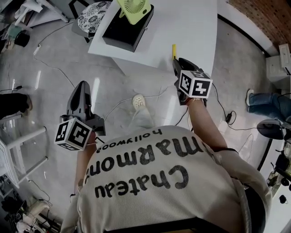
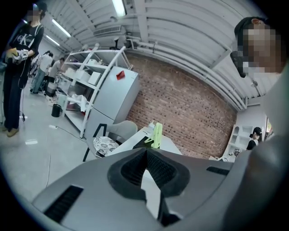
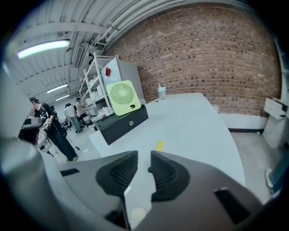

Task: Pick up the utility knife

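Observation:
The utility knife (image 1: 173,51) is a slim yellow bar lying near the front edge of the white table (image 1: 195,27). In the right gripper view the knife (image 3: 159,145) lies just beyond the jaws on the table (image 3: 198,122). My right gripper (image 1: 175,63) hovers right behind the knife, pointing down at it. Its jaws (image 3: 143,155) stand open with a narrow gap and nothing between them. My left gripper (image 1: 82,86) hangs over the floor to the left, well away from the table. Its tips (image 2: 146,152) meet, with nothing held.
A black box (image 1: 123,28) with a green fan (image 1: 133,9) on it stands at the table's far left. A patterned chair (image 1: 91,16) is beside the table. Cables (image 1: 50,68) trail over the floor. A person's leg (image 1: 266,102) shows at right.

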`<state>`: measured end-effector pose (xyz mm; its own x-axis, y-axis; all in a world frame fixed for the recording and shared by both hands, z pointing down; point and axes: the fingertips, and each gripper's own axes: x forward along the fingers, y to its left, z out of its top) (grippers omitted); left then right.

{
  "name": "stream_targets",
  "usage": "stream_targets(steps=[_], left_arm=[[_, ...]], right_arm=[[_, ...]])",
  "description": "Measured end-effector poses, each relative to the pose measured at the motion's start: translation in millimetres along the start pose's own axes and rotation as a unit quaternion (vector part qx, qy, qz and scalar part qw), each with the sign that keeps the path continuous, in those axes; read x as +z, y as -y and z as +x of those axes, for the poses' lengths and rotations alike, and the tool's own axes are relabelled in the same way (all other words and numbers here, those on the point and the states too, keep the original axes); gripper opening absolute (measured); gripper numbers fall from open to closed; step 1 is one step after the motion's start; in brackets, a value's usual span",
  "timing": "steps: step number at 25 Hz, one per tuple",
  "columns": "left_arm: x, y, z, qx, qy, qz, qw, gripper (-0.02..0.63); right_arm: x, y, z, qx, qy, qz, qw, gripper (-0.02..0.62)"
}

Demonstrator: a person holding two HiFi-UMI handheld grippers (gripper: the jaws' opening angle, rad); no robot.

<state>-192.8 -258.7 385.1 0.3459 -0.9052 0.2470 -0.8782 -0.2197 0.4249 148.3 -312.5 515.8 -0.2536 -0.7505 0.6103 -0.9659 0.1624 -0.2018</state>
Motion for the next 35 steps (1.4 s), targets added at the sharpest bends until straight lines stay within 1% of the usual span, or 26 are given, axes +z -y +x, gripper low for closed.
stream_targets(steps=[7, 16, 23, 35], left_arm=[[3, -18, 6, 0.016, 0.002, -0.011, 0.9998, 0.000], [0, -25, 14, 0.025, -0.004, -0.016, 0.9996, 0.000], [-1, -31, 16, 0.028, -0.005, -0.019, 0.9994, 0.000], [-1, -35, 20, 0.031, -0.007, -0.019, 0.9993, 0.000]], right_arm=[[-1, 7, 24, -0.016, -0.025, -0.016, 0.999, 0.101], [-4, 8, 42, -0.020, -0.049, -0.040, 0.998, 0.122], [-7, 11, 53, -0.038, -0.066, -0.063, 0.995, 0.138], [-13, 18, 61, -0.047, -0.079, -0.059, 0.994, 0.143]])
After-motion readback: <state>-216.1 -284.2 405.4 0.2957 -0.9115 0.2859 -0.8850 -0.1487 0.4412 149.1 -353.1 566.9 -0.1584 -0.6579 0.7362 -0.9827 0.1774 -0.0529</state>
